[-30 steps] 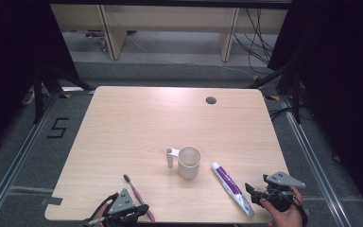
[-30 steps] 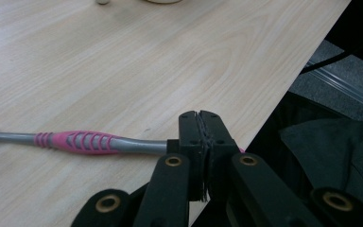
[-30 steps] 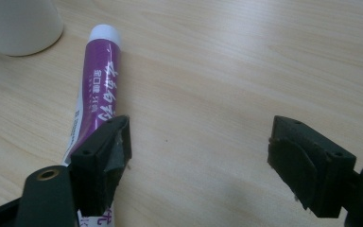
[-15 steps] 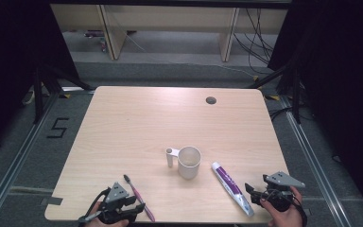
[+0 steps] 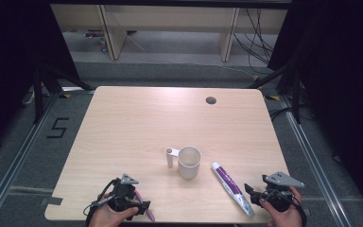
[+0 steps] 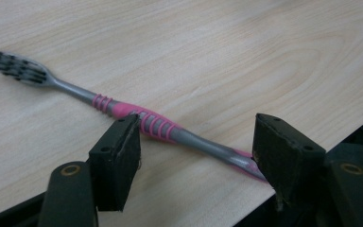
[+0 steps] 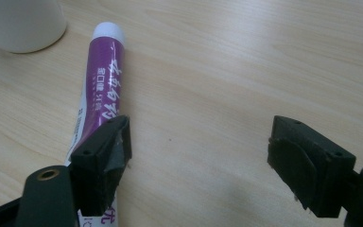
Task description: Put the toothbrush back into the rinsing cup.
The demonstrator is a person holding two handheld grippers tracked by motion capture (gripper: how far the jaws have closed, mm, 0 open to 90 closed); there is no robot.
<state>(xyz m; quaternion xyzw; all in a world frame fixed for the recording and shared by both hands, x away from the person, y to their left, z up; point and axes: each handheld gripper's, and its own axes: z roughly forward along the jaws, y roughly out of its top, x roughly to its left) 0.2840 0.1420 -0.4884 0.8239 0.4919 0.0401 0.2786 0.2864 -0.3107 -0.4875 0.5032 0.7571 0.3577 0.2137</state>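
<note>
At the near left edge of the pale wooden table, a toothbrush with a grey and pink handle is seen lying flat, its dark bristle head pointing away across the wood and its tail end close to the table's lip. The left gripper is held over the handle with its jaws spread wide; they have just been opening, and the handle passes between them without being pressed by either pad. In the high view the same gripper is seen low at the table's front, with the pink handle showing just beside it.

Toward the middle of the table a white mug stands upright, its handle turned to the left. Just to its right a purple and white toothpaste tube lies flat, its white cap toward the mug. The right gripper is held open near the tube's tail, one pad just beside the tube and the other well apart over bare wood; nothing is gripped.

A risk is judged here: the toothbrush handle is thin, rounded and near the edge, so a closing pad that meets it off-centre could roll it or push it off the table. If the brush is meant for the mug, the light mug could be tipped by a careless approach.
</note>
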